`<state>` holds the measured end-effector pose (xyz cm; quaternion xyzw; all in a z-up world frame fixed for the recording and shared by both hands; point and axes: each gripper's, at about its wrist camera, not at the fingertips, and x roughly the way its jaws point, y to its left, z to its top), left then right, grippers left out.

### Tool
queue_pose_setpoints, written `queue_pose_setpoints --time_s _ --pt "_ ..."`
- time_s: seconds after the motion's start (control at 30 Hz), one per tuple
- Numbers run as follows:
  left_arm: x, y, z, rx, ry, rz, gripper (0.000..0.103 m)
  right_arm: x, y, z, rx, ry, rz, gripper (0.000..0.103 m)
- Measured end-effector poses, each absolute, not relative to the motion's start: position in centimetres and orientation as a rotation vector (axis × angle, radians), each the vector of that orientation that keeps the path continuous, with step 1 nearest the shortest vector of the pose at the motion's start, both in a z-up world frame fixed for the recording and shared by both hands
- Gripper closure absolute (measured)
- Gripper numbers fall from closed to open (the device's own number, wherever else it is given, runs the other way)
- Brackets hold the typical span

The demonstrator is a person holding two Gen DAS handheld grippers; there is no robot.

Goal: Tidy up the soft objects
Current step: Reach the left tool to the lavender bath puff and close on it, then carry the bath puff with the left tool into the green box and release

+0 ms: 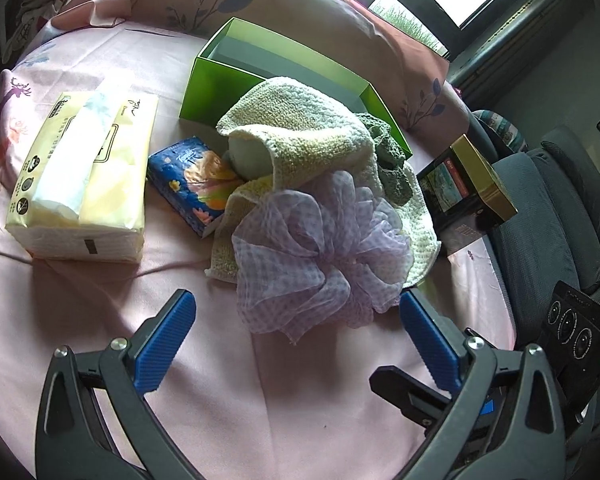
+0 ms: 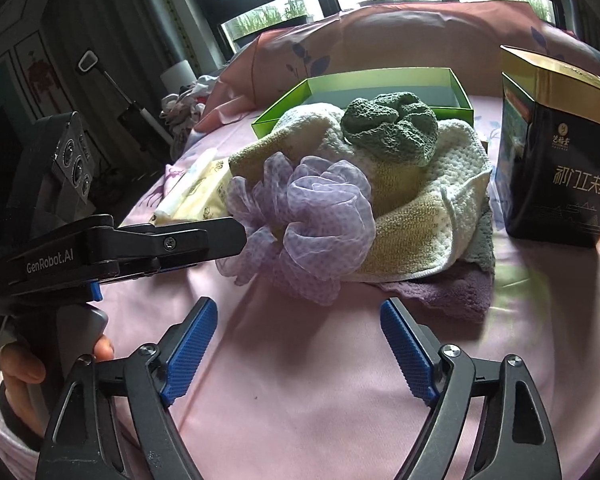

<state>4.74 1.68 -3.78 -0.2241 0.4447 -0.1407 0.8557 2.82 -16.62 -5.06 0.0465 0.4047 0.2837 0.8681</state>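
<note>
Pink bed (image 1: 100,312): both grippers gape empty; only left view shows blue tissue pack (image 1: 192,184).

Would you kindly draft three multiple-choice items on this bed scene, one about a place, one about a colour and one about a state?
1. Where does the grey-green crumpled cloth lie?
A. On top of the cream towel
B. Inside the green box
C. On the tissue pack

2. What colour is the mesh bath puff?
A. Orange
B. Pale lilac
C. Black

3. How is the green box?
A. Closed with a lid
B. Open and packed full of towels
C. Open, with nothing visible inside

Answers:
1. A: in the right wrist view the cloth sits on the towel heap, in front of the box.
2. B: both views show lilac netting.
3. C: no lid covers it, and only its grey inner walls and floor show.
</note>
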Motion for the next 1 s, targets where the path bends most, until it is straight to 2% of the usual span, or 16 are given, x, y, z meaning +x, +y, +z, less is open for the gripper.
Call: queue_pose_setpoints --time_s 0.17,0.23,0.3,0.37,0.4,0.47,0.57,0.6,0.73,1.0 --pt "6.5 1.3 -4.5 -0.456 0.938 -0.311 0.012 4.6 -15.9 -6.1 0.105 0.856 0.588 0.031" --pt "7.0 1.2 -4.9 -0.458 0.945 -0.314 0.017 5.4 -15.6 -6.4 0.11 0.864 0.596 0.041" --pt "7.4 1.2 -5.2 -0.474 0.949 -0.328 0.04 6.0 -15.5 -6.7 0.117 0.879 0.594 0.053" --pt "7.6 1.3 -5.5 -0.488 0.953 -0.335 0.047 6.4 -15.3 -7.0 0.116 0.888 0.599 0.063" --pt "7.6 1.5 -5.7 -0.502 0.954 -0.34 0.057 6.5 -15.2 -7.1 0.119 0.89 0.598 0.066" --pt "7.5 1.8 -6.0 -0.536 0.959 -0.353 0.072 6.4 -15.1 -7.2 0.115 0.894 0.6 0.073" --pt "7.3 1.9 -6.0 -0.571 0.958 -0.381 0.085 6.0 -15.2 -7.2 0.117 0.889 0.613 0.078" --pt "7.1 1.9 -5.9 -0.57 0.956 -0.385 0.089 5.8 -15.2 -7.1 0.118 0.887 0.616 0.083" --pt "5.4 2.2 -4.7 -0.575 0.923 -0.404 0.091 4.5 -14.8 -6.2 0.098 0.868 0.634 0.088" --pt "3.0 2.8 0.1 -0.548 0.83 -0.438 0.091 2.2 -14.7 -2.2 0.074 0.764 0.677 0.088"
